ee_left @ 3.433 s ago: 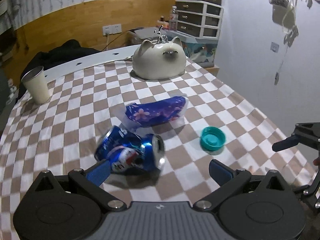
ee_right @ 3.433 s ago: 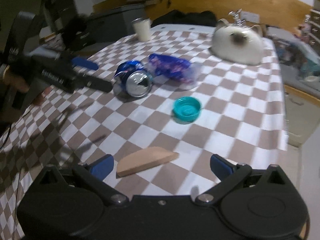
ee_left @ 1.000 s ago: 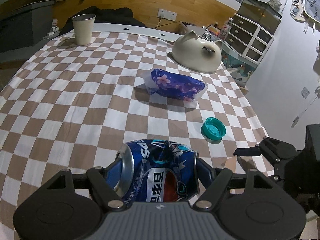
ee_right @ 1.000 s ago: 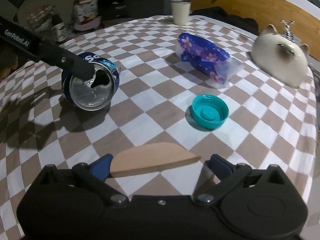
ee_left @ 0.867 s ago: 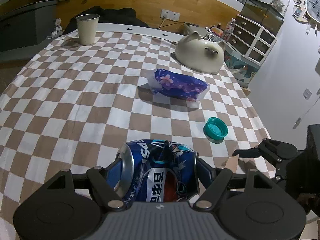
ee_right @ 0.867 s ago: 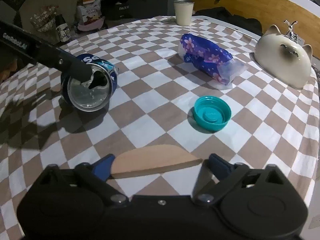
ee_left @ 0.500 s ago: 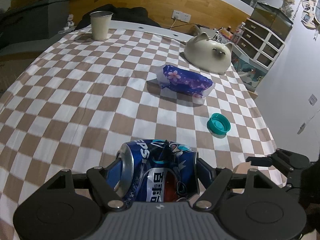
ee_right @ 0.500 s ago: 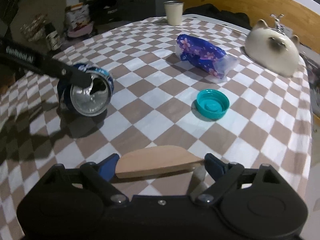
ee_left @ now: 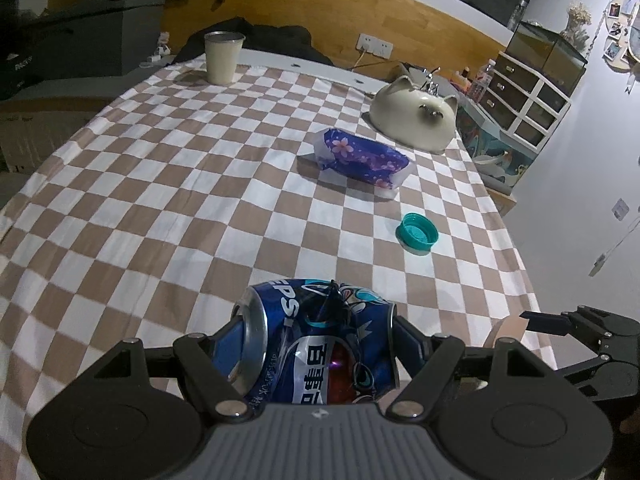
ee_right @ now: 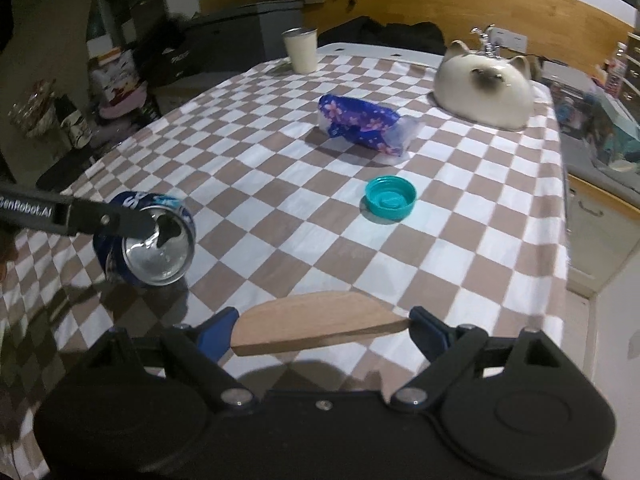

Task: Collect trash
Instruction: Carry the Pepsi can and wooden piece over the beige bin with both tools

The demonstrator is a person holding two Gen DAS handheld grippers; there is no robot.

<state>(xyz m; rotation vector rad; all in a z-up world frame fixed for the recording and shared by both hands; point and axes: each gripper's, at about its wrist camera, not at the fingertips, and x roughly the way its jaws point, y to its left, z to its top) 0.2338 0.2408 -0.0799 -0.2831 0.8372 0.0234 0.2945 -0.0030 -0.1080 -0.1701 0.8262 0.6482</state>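
My left gripper (ee_left: 316, 340) is shut on a crushed blue Pepsi can (ee_left: 320, 340) and holds it above the checkered table; the can also shows in the right wrist view (ee_right: 148, 240). My right gripper (ee_right: 320, 328) is shut on a flat tan wooden piece (ee_right: 316, 326), lifted near the table's front edge. A teal bottle cap (ee_left: 417, 234) (ee_right: 390, 199) lies on the cloth to the right. A purple flowered wrapper (ee_left: 362, 160) (ee_right: 362, 124) lies beyond it.
A cream cat-shaped ceramic pot (ee_left: 414, 118) (ee_right: 486, 94) stands at the far right. A metal cup (ee_left: 222, 56) (ee_right: 301, 49) stands at the far left corner. The table's right edge (ee_left: 520, 248) drops off beside drawers (ee_left: 528, 100).
Both grippers have lifted and drawn back from the table with their loads. The can and the wooden piece have stayed gripped. Cap and wrapper have not moved.
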